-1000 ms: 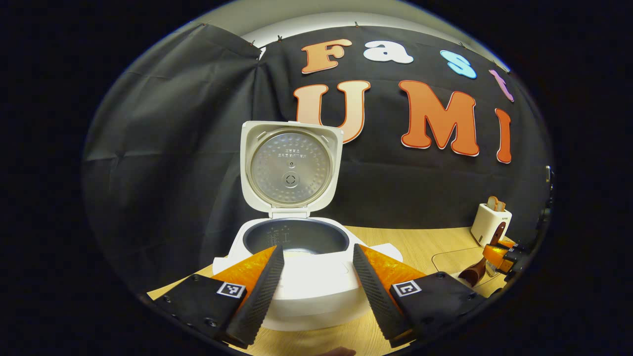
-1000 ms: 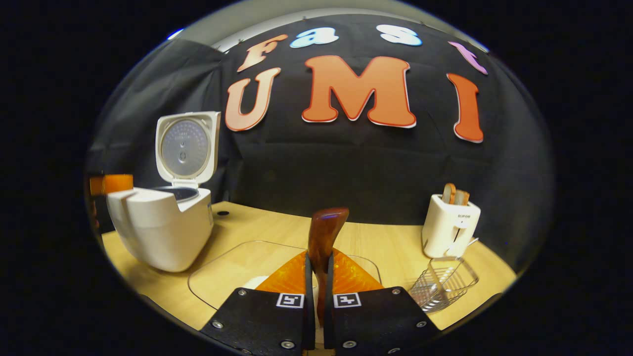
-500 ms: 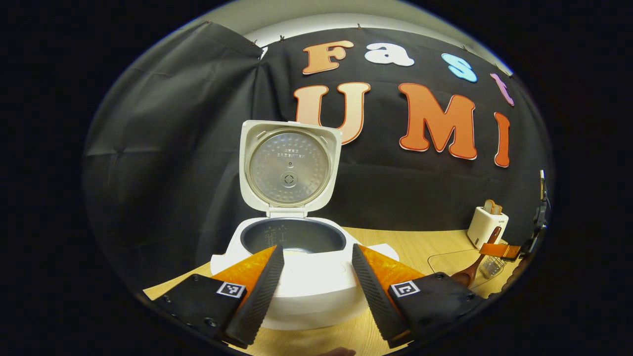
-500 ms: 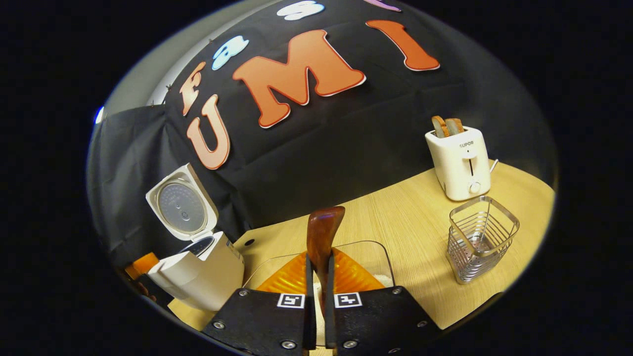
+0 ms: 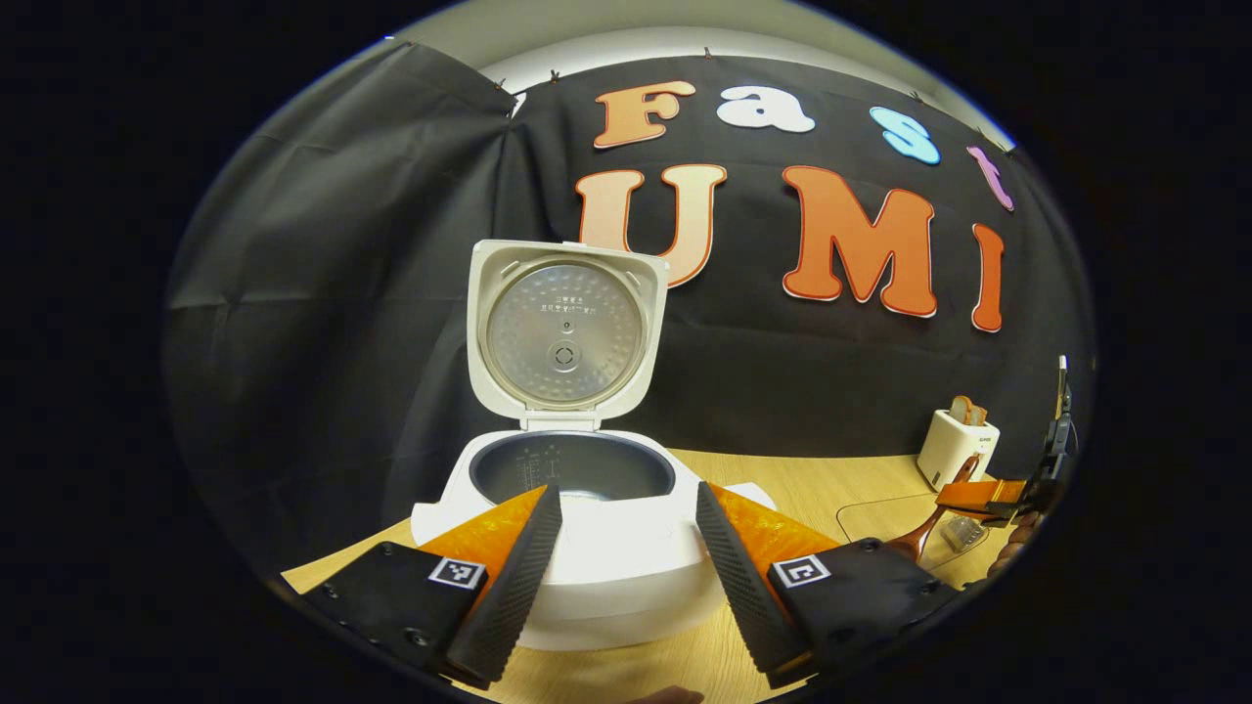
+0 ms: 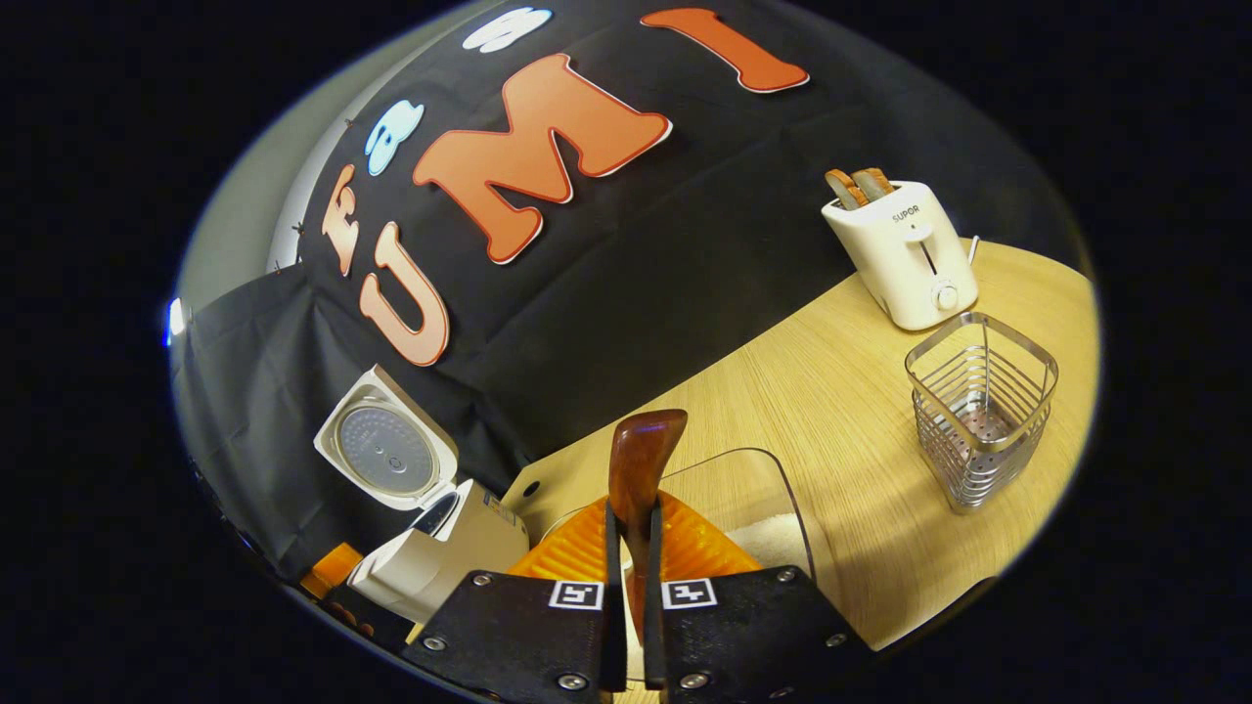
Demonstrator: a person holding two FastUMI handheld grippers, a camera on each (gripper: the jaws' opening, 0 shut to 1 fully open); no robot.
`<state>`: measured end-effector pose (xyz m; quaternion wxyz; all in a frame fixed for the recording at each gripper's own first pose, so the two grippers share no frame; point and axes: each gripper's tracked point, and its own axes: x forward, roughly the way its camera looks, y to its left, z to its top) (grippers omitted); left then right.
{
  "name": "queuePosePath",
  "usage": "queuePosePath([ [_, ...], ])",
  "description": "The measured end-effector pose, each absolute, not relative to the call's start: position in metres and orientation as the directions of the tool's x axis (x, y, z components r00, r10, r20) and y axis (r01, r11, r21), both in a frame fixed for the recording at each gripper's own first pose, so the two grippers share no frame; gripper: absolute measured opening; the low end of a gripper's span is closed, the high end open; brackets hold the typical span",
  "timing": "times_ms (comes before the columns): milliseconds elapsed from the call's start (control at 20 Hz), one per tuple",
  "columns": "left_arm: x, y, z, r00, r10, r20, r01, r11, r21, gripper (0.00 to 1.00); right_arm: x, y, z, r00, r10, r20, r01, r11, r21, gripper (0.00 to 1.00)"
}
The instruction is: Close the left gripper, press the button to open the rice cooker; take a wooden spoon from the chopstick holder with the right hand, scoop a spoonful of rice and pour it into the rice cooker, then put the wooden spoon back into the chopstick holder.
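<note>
The left gripper [image 5: 626,533] hangs with jaws wide apart before the open rice cooker [image 5: 572,489] at 12 o'clock. The right gripper [image 6: 631,548] has its jaws clamped on the wooden spoon [image 6: 638,469]; the chopstick holder [image 6: 981,411] stands on the bench [image 6: 841,420] at 2 o'clock.

A white toaster [image 6: 905,259] with two slices of bread [image 6: 857,186] standing in its slots sits at the upper right of the right gripper view, on a pale wooden tabletop [image 6: 841,411] before black cloth. In the left gripper view, the toaster [image 5: 957,446] appears small at the far right.
</note>
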<state>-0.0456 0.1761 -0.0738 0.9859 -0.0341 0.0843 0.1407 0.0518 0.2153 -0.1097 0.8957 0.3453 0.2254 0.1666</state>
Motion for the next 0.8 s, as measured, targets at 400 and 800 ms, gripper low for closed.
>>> queuePosePath([
  [400, -0.05, 0.172, -0.073, 0.948, 0.265, -0.174, -0.279, 0.958, -0.065, 0.89, 0.052, 0.223, -0.115, 0.805, 0.521, -0.286, -0.03, 0.516, 0.856, 0.07],
  [800, -0.05, 0.175, -0.073, 0.944, 0.278, -0.176, -0.294, 0.953, -0.072, 0.91, 0.062, 0.2, -0.103, 0.838, 0.5, -0.219, 0.08, 0.284, 0.955, 0.07],
])
